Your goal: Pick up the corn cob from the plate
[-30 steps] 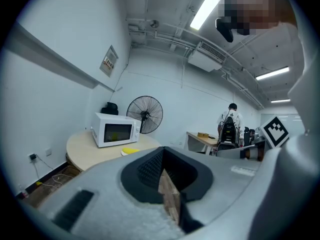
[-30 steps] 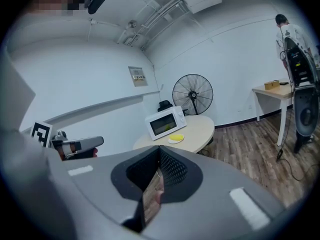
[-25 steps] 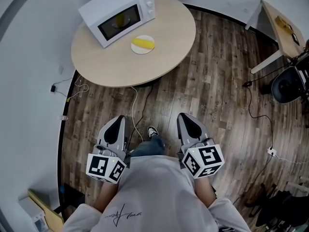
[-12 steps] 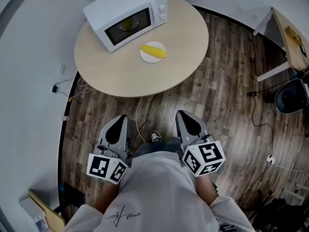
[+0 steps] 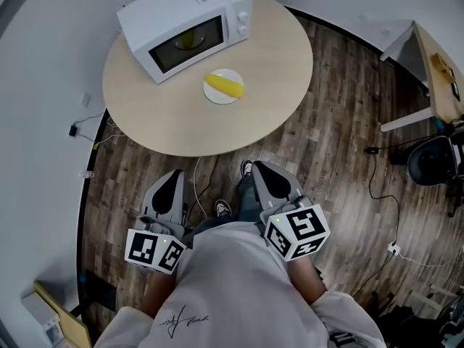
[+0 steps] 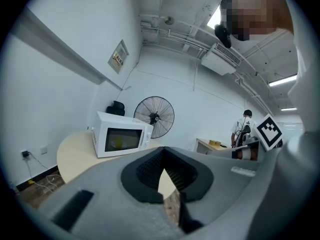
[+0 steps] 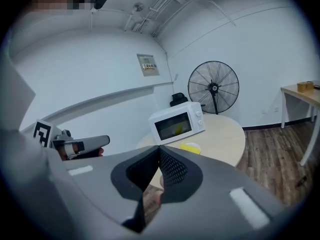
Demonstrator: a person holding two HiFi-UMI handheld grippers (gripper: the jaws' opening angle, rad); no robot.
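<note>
Corn cob (image 5: 224,86) plainest in head view

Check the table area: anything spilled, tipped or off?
Nothing stands out. Corn lies on its plate on the table, in front of the upright microwave, door shut. No spill visible. Loose cables trail on the floor.

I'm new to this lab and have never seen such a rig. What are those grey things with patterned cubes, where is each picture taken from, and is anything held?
A person holds two hand tools: the left gripper and the right gripper; the cubes are part of them. One picture looks down from the person's head; the other two look along each gripper's jaws. Both are shut and empty. Ahead, a round table bears a microwave and a plate with a corn cob.
</note>
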